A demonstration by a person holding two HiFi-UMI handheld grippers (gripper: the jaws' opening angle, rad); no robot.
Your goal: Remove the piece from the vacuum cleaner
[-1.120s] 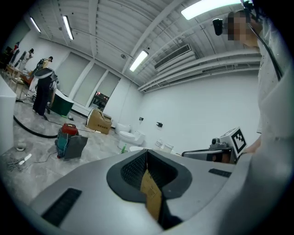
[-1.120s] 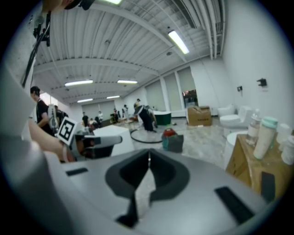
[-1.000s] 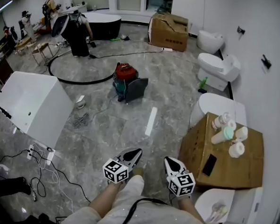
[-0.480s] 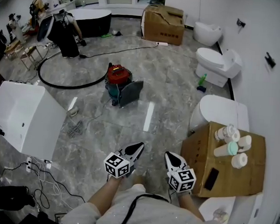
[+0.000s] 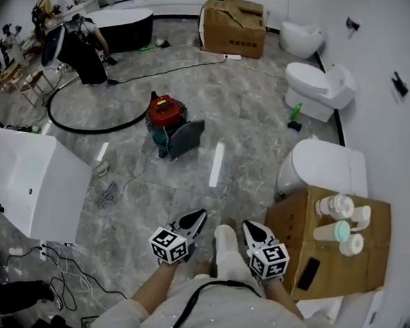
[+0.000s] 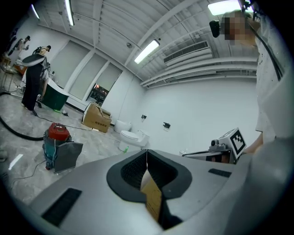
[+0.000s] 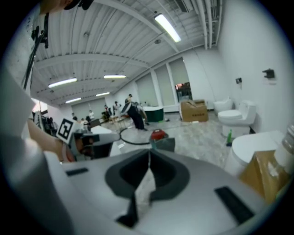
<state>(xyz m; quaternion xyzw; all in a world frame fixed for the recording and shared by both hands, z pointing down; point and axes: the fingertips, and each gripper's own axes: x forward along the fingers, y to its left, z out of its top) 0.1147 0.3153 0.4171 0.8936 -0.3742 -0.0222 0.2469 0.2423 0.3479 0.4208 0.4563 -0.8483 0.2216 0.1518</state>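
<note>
Red-lidded vacuum cleaner (image 5: 168, 113) stands upright at 11 o'clock, grey piece (image 5: 186, 139) on its 4 o'clock side; my left claw (image 5: 199, 215) and right claw (image 5: 247, 227) are closed on nothing.

"GIVENCHY", upside down, on person's shirt (image 5: 231, 319); red print on cardboard box (image 5: 231, 21) too small to read.

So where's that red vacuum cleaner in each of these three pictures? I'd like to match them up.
Head view: the vacuum cleaner stands in the upper half, left of centre.
Left gripper view: the vacuum cleaner is at the left side, a little below mid height.
Right gripper view: the vacuum cleaner looks small, just below and right of the picture's centre.
Shared landmark: the cardboard box, beyond the vacuum cleaner and to its right in all three.
</note>
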